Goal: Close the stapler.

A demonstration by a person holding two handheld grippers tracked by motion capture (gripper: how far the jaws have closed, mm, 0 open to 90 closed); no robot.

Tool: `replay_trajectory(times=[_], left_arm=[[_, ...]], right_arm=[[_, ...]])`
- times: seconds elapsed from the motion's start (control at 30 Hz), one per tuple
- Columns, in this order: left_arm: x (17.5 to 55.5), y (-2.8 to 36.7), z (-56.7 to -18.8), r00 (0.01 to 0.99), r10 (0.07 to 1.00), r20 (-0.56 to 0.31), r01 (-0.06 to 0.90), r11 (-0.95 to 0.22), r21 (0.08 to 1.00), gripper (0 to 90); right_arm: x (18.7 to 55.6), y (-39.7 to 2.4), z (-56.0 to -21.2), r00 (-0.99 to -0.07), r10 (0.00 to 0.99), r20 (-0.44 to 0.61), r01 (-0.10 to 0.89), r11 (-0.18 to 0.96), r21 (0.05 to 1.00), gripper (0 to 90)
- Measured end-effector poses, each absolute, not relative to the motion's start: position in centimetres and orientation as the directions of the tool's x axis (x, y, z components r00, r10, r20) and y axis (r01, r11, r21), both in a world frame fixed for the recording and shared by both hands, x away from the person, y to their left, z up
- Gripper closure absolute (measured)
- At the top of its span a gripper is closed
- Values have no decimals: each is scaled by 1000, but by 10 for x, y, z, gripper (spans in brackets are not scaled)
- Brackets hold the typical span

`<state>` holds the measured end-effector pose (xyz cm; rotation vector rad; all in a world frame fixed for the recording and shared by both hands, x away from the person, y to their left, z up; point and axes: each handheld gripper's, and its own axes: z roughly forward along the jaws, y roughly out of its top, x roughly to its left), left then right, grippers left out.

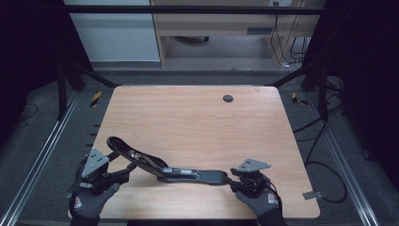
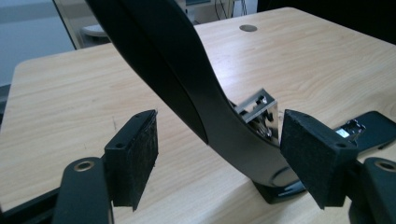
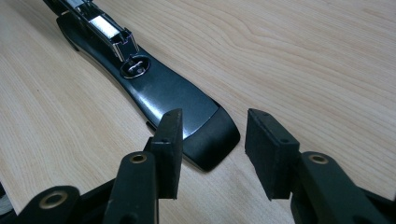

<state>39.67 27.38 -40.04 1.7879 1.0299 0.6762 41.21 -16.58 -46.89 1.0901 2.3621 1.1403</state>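
Stapler [image 1: 188,173], black, opened out flat near the front edge of the wooden desk [image 1: 197,117].

Base lying flat toward the front right corner, metal magazine exposed; curved upper arm raised and slanting toward the front left corner. Left gripper [image 2: 219,154] spread wide around the raised arm, right pad beside it, contact unclear. Right gripper [image 3: 212,149] spread apart at the base's rounded end, pads clear of it. Small dark round insert [image 1: 227,98] near the far edge.
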Motion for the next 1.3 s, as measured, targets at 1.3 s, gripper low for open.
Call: replay_trajectory(times=[1.3], left_arm=[[410,282,-387,476,878,-54,348,-131,928,535]], right_arm=[[417,-147,-479,-686,724,70,532,433,728,886]])
